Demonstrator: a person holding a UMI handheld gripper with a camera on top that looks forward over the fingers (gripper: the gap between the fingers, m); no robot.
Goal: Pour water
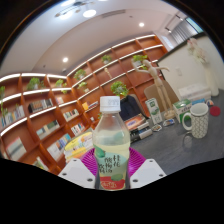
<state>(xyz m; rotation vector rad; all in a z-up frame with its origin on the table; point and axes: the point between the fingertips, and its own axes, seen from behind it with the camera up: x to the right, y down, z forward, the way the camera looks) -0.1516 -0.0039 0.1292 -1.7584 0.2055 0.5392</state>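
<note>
A clear plastic bottle [111, 135] with a white cap, pale yellow liquid and a green and red label stands upright between my fingers. My gripper [112, 166] is shut on it, with the magenta pads [87, 163] pressed against both sides of its lower half. The bottle's base is hidden between the fingers. A white mug [198, 120] with a green pattern and a handle stands on the dark table [170, 150], beyond the fingers and to the right of the bottle. The whole room appears tilted.
Long wooden bookshelves [60, 100] with books and potted plants fill the wall behind the table. Small items [150, 125] lie on the table between the bottle and the mug. A large white object [190, 65] stands behind the mug.
</note>
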